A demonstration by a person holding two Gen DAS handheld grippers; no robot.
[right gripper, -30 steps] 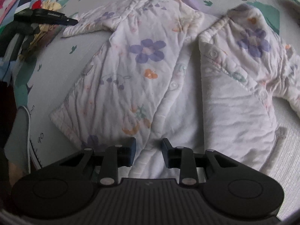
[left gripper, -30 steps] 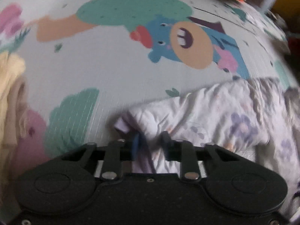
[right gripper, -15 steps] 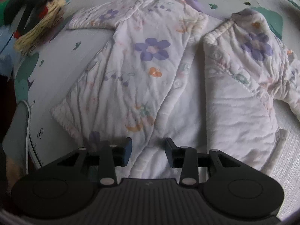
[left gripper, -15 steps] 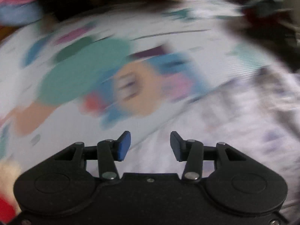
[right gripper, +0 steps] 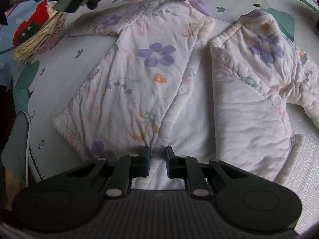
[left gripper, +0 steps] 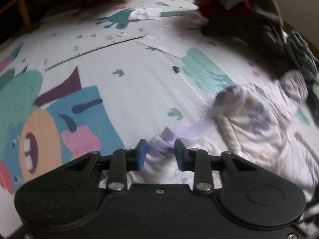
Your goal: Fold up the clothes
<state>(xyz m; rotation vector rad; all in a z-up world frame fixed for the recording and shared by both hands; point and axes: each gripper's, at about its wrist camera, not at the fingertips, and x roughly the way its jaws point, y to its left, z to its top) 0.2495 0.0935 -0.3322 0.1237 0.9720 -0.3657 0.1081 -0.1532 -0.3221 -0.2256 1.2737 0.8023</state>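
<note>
While the flowered jacket (right gripper: 151,83) lies spread face-up on the play mat (left gripper: 139,83), w/ its front panels parted and neither sleeve nor side turned over the middle, no fold is yet shown in it. The right gripper (right gripper: 157,160) is set low at the hem, near the edge of the left-hand panel; its fingers are a narrow gap apart, w/ a ridge of cloth seen running up to that gap. Whether the cloth is pinched or merely lies under the tips cannot be told. The left gripper (left gripper: 160,153) is held at the collar end, jaws approx. half open, lilac collar trim seen between the tips but nothing clamped; that view is blurred.

For the step to be done well, a grip at both ends of the same panel edge is probably wanted, i.e. hem and collar, so the panel can be carried over as one straight line. Only the top layer should be taken; if the back layer is caught too, the whole jacket will likely be dragged. The quilted cloth looks thick and soft, so a deep bite is advised. The other panel (right gripper: 249,91), already partly curled back, should be flattened before anything is laid across it. The pile of dark clothes (left gripper: 249,18) beyond is best kept clear of.
</note>
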